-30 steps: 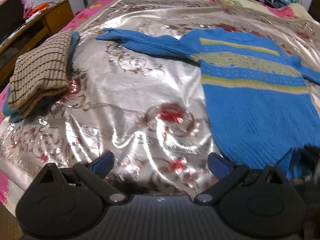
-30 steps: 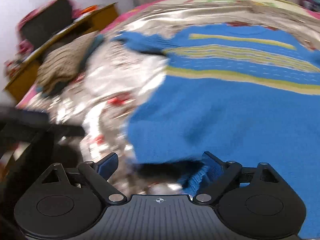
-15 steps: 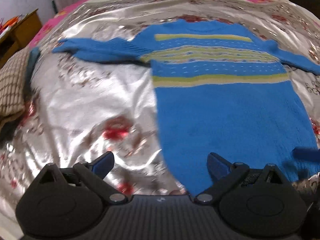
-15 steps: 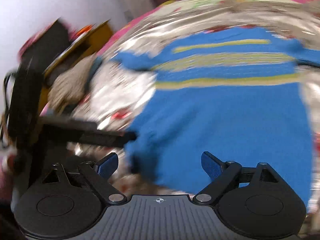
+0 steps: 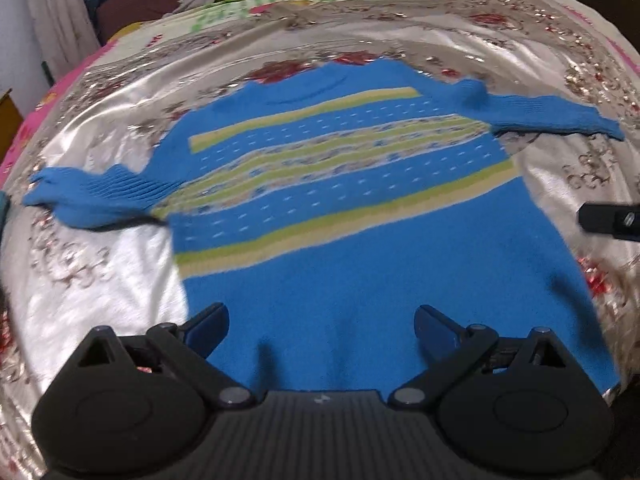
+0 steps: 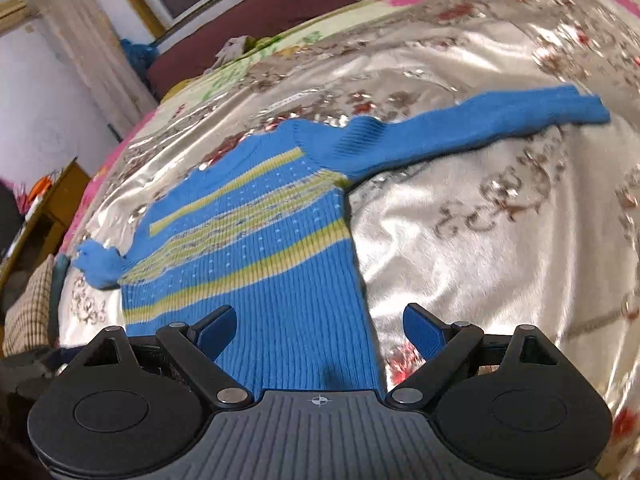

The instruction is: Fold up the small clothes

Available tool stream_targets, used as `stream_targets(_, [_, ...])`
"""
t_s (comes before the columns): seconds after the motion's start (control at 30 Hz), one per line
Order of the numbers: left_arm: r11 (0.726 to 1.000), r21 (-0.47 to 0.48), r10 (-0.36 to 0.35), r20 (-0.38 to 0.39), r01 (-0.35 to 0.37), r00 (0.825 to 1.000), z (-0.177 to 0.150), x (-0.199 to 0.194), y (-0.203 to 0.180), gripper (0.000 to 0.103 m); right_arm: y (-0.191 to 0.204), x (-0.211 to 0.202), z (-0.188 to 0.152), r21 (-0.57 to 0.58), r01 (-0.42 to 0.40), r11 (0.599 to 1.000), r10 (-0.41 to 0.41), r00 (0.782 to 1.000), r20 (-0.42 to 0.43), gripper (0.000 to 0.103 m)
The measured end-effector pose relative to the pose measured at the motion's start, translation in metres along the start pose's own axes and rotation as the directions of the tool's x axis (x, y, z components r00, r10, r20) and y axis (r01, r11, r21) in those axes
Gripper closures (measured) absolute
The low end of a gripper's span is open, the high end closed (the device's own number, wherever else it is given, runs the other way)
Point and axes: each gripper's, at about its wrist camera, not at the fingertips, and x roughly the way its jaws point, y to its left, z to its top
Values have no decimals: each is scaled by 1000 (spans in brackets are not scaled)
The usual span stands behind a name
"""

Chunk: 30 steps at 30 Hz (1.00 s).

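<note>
One blue striped sweater (image 5: 360, 248) lies flat on the satin bedspread (image 6: 500, 240), sleeves spread to either side, hem nearest both tools. Its long axis runs away from the jaws. Left gripper (image 5: 322, 328) hovers over mid-hem; right gripper (image 6: 320, 328) straddles the sweater's right edge. Both pitch downward, jaws wide apart and empty.

Indoor light, moderately bright, cool cast. Strong glare patches on satin bedspread (image 6: 460, 264), whitest below right sleeve and at left edge in left wrist view. Fisheye bends bed edges hard; corners go dark. Motion blur smears blue sweater (image 5: 360, 272) hem and bedspread pattern in left view; right view sharper, knit ribs readable. Soft shadows under both sleeves.
</note>
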Motion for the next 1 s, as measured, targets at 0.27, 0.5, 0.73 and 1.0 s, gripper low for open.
stream_targets(0.27, [999, 26, 37, -23, -36, 999, 11, 8, -5, 0, 26, 17, -13, -97, -2, 995, -3, 999, -54, 11])
stream_targets(0.5, [999, 33, 33, -54, -31, 998, 12, 22, -11, 0, 22, 22, -7, -101, 20, 995, -27, 998, -64, 11])
stream_targets(0.73, [999, 44, 13, -63, -10, 998, 19, 29, -22, 0, 2, 27, 3, -56, 63, 996, -66, 996, -52, 11])
stream_targets(1.0, [998, 49, -31, -45, 33, 998, 42, 35, -41, 0, -29, 29, 26, -4, 160, 987, -160, 987, -1, 13])
